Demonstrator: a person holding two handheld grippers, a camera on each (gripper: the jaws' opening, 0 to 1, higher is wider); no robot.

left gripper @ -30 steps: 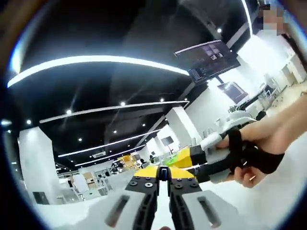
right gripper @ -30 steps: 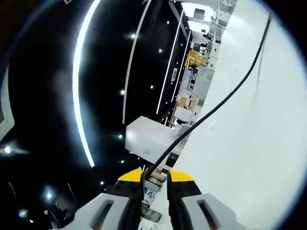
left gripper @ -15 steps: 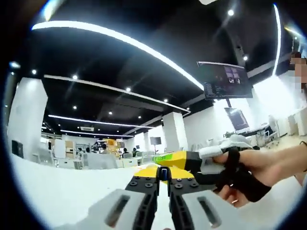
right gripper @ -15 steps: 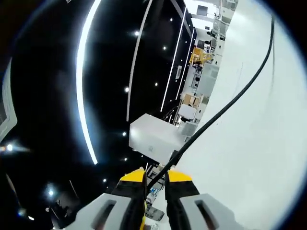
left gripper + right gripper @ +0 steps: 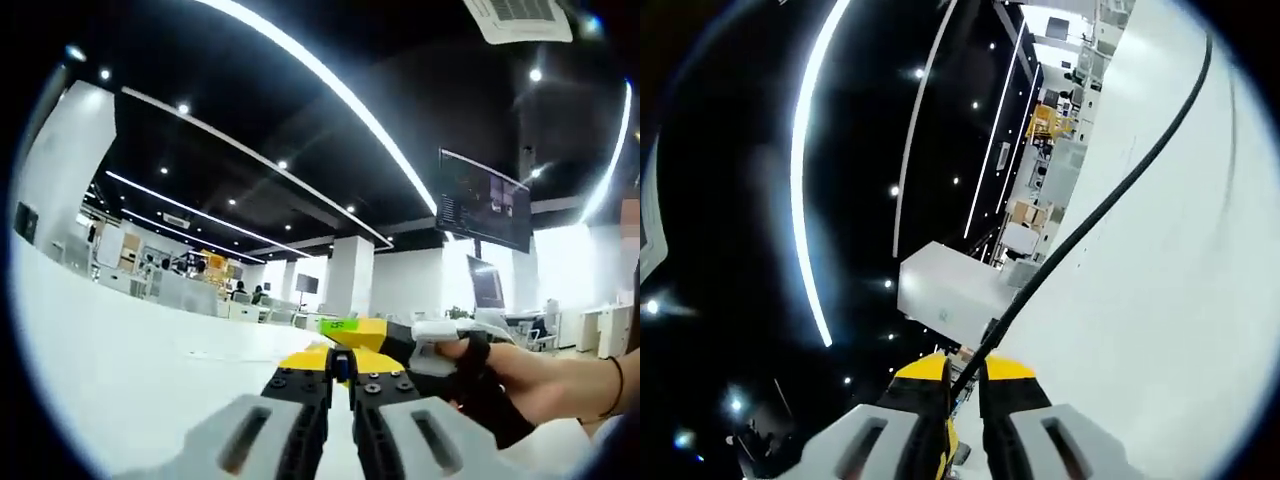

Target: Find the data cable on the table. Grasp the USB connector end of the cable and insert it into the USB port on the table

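Over the white table (image 5: 1160, 330), the right gripper (image 5: 967, 372) is pinching the data cable (image 5: 1110, 190), its yellow-tipped jaws squeezed narrow on the black line. From that pinch the cable is running away across the table until the view's edge is cutting it off. The gripped end is hiding between the jaws, so the connector is impossible to make out. A white block (image 5: 945, 290) is standing past the table's edge, and whether it is a box is unclear. The left gripper (image 5: 341, 372) is hovering above the table with its jaws narrow, a slim gap between them. A small blue bit at its tips is too small to identify. A strapped hand (image 5: 500, 385) is bringing the right gripper in just beyond them.
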